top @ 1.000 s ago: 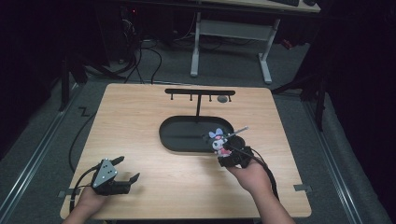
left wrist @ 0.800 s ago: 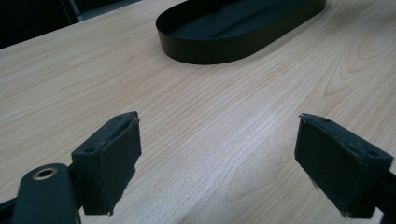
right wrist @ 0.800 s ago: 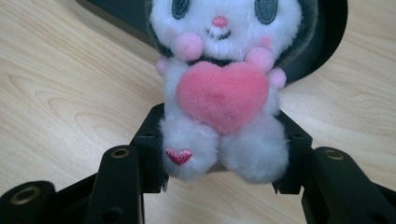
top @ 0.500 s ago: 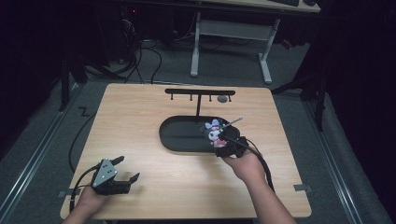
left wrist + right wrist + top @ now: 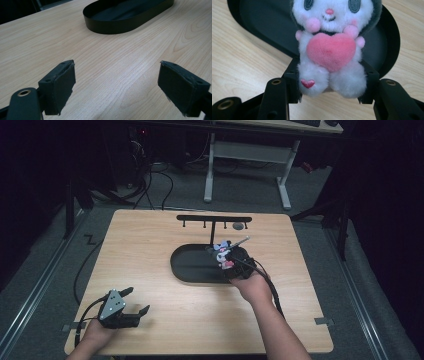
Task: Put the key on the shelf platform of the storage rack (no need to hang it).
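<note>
The plush toy (image 5: 329, 47) is clamped by its legs between the jaws of the right gripper (image 5: 329, 82) and is held above the right end of the black oval tray (image 5: 187, 270), which sits in the middle of the tabletop (image 5: 150, 235). Against the pictures from a second ago, the toy has been carried from just off the tray's right rim toward the far edge of the tabletop, nearer the black hook rack (image 5: 215, 220) standing behind the tray. It is judged from this that the toy is being brought up to be hung on the rack, or else set into the tray; which of the two cannot be told yet.

The toy is seen as a small white fluffy figure with a dark hood, pink cheeks, a large pink heart held at its chest and a small red heart stitched on one foot. A thin light strap or stick is seen rising from its head in the high view.

The left gripper (image 5: 120, 307) is rested near the tabletop's near left corner, its jaws spread wide with nothing between them.
</note>
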### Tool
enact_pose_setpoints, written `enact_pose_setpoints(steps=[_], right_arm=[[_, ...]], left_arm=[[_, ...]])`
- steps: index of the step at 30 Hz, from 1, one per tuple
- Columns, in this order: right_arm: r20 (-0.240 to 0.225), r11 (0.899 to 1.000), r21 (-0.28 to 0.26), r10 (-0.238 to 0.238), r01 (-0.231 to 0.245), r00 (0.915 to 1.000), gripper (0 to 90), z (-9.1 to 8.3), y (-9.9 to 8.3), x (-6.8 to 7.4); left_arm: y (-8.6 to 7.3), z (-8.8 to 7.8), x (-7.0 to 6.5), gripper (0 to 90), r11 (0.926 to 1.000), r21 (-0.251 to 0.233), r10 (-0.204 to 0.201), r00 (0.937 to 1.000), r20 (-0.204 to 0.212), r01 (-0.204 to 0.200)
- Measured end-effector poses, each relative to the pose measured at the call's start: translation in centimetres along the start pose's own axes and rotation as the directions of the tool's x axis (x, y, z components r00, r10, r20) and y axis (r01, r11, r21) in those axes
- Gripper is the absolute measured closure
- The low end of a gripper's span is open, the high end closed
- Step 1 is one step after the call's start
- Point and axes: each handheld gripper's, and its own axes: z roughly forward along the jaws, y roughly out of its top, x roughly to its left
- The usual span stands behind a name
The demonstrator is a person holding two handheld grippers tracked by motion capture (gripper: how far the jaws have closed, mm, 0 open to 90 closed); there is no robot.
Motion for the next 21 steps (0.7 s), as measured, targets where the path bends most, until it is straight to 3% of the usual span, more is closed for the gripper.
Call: enact_pose_setpoints(steps=[9,17,21], right_arm=[[-0.010,1.000,0.002,0.014,-0.014,0.9999,49.0,1.6,1.2,-0.5],[-0.004,1.000,0.007,0.026,-0.026,0.9996,49.0,3.9,1.9,-0.2],[0.002,0.999,0.032,0.006,-0.006,1.0000,49.0,5.2,2.0,-0.1]], left_arm=[[0.0,-0.1,0.1,15.5,0.9999,-0.003,-0.015,0.9998,-0.010,0.015],[-0.1,-0.3,0.0,15.5,0.9999,-0.010,0.002,1.0000,-0.007,-0.002],[-0.1,-0.2,0.1,15.5,1.0000,-0.005,-0.007,1.0000,0.002,0.007]])
